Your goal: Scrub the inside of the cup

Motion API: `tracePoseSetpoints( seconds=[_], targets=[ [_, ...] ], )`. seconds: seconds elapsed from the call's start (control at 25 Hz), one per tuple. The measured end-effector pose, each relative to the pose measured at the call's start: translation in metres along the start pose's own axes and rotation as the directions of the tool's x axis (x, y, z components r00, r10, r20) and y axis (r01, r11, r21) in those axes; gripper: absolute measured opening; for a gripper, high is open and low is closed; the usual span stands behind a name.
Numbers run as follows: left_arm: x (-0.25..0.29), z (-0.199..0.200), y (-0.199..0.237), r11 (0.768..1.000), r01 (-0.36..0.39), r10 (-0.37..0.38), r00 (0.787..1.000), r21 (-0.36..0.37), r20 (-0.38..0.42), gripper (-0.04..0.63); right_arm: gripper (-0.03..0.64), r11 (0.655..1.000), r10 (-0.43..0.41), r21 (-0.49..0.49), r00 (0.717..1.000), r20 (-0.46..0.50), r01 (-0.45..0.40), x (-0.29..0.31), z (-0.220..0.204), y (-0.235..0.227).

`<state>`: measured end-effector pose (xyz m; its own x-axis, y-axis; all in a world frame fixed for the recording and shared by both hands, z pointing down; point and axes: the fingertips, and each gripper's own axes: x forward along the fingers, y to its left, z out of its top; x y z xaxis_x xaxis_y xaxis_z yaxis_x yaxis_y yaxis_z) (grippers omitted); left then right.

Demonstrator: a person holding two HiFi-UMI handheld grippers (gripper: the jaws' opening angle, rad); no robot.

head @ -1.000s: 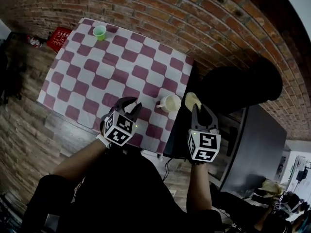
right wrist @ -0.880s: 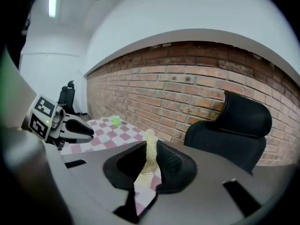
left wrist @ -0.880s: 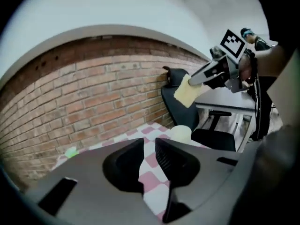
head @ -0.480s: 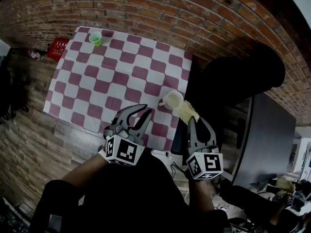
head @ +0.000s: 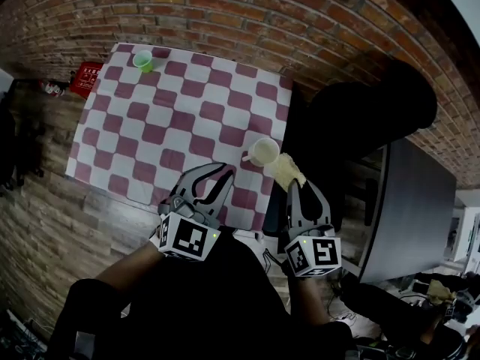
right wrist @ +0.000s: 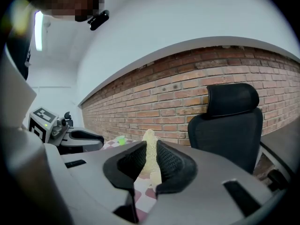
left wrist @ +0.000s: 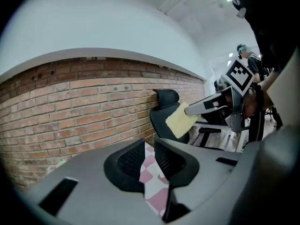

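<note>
A green cup (head: 142, 61) sat at the table's (head: 174, 117) far corner, a chair (head: 367, 118) alongside. The pale cup (head: 264, 152) stood upright; left gripper (head: 214, 177) gaped empty, right gripper (head: 297, 187) pinched a sponge (head: 287, 169)

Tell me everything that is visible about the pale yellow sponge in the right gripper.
The pale yellow sponge is flat, soft-looking, with a rough porous surface. The right gripper is shut on its lower part, so it stands up out of the jaws. It is in the air, close beside the rim of the white cup; whether they touch cannot be told.
</note>
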<state>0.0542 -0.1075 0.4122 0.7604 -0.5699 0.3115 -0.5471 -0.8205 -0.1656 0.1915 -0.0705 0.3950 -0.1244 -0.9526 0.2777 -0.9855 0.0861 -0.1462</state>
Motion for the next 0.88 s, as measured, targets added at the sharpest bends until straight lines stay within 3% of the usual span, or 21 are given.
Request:
tracePoseSetpoints(
  seconds=[0.28,0.88],
  targets=[
    [0.000,-0.009,-0.001,0.997,0.007,-0.009,1.000,-0.078,-0.022,0.073,0.074,0.999,0.027,0.041,1.000,0.001,-0.027,0.003,-0.004,0.002],
    [0.009,-0.006,0.006,0.998,0.005,-0.007,0.999,-0.063,-0.033,0.074,0.074,0.999,0.009,0.043,1.000,0.013,-0.009,-0.001,0.004,-0.009]
  ],
)
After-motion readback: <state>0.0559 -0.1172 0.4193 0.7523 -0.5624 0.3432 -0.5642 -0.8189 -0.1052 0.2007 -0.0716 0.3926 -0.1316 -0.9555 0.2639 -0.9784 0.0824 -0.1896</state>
